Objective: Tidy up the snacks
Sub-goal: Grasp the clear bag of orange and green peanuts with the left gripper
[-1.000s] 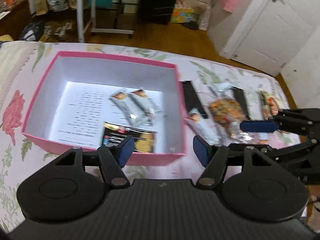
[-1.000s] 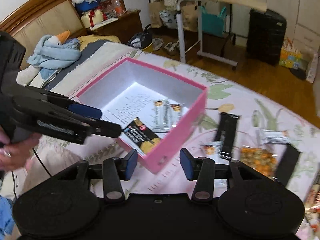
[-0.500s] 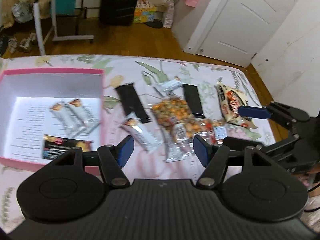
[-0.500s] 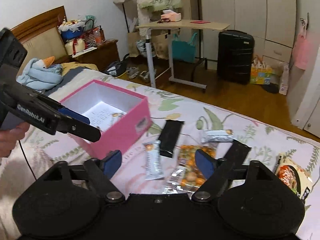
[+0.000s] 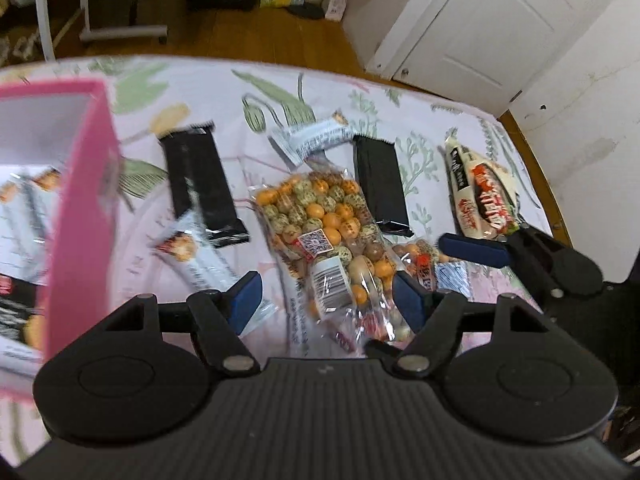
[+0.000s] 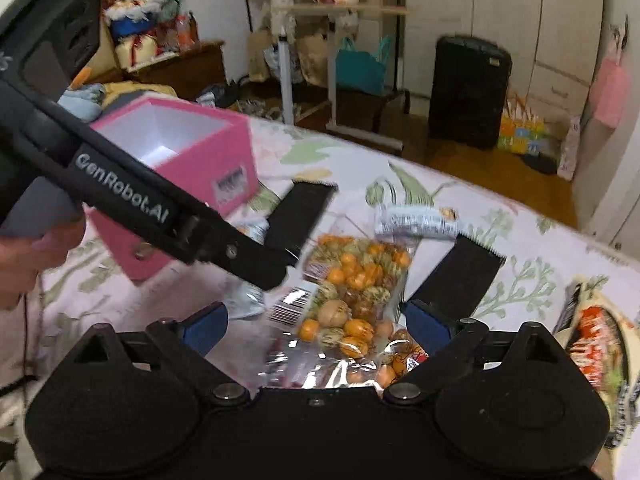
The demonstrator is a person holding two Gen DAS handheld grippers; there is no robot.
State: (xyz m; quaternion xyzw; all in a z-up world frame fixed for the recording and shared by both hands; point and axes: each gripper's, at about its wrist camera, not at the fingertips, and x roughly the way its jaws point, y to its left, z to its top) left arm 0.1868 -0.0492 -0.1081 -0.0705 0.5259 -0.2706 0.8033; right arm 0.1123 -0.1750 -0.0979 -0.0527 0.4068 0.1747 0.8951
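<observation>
Both tools spread wide, holding nothing. Left tool point(image 5: 326, 300) and right tool point(image 6: 316, 324) both hover over the nut bag point(image 5: 320, 224), which lies flat on the bed point(image 5: 224, 92) among loose snacks, probably the next pick. Pink box point(image 5: 80, 216) sits left, open, some bars already inside. Black bar point(image 5: 202, 184) lies between box and bag; another black bar point(image 5: 382, 184) right of the bag.

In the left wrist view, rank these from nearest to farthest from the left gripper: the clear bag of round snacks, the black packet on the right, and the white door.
1. Clear bag of round snacks, between the left gripper fingers.
2. Right black packet, beyond the bag.
3. White door, across the room.
</observation>
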